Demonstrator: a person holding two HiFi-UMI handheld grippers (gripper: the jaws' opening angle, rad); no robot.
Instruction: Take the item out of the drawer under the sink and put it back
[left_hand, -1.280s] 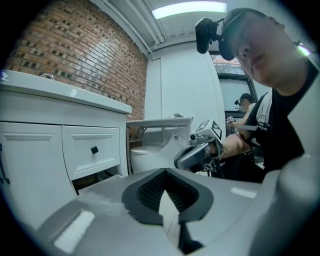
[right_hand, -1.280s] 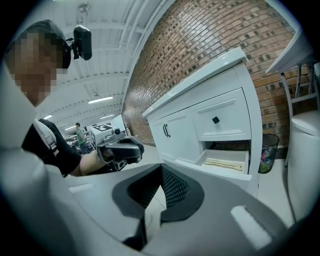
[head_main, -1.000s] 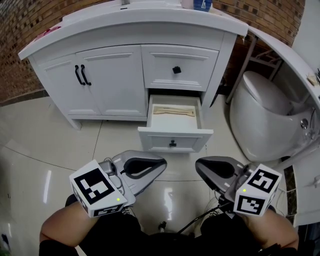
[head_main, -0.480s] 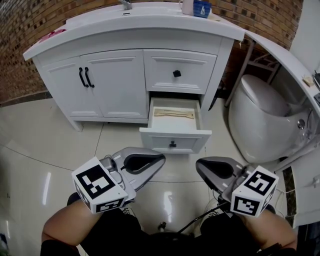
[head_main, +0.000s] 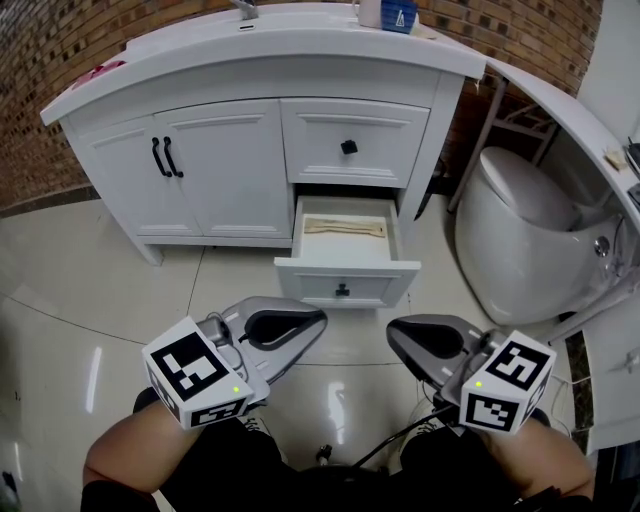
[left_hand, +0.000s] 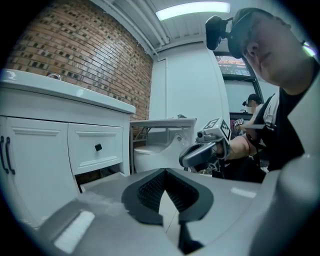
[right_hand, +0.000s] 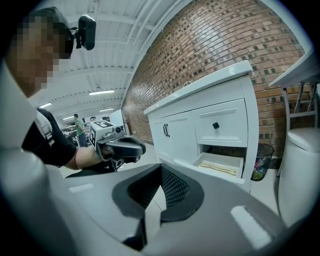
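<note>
Seen from the head view, the white vanity cabinet (head_main: 250, 60) stands at 12 o'clock against a brick wall (head_main: 60, 40), and its lower drawer (head_main: 345, 285) is pulled out over the glossy tiled floor (head_main: 100, 300). A pale wooden utensil (head_main: 345, 228) lies crosswise on the bottom of that open drawer, touched by neither tool. Directly above it the upper drawer (head_main: 348, 147) is closed, and at 11 o'clock the two cabinet doors (head_main: 165, 157) are closed too. A white toilet (head_main: 520, 240) sits at 2 o'clock. The left gripper (head_main: 310, 325) is held low at 7 o'clock, well short of the drawer, its fingers pressed together with nothing between them; its own view shows the dark pads (left_hand: 150, 190) meeting. The right gripper (head_main: 400, 332) is held at 5 o'clock, level with the left and apart from it, its fingers (right_hand: 175, 187) likewise closed on nothing, with the open drawer at about 2 o'clock in its view
</note>
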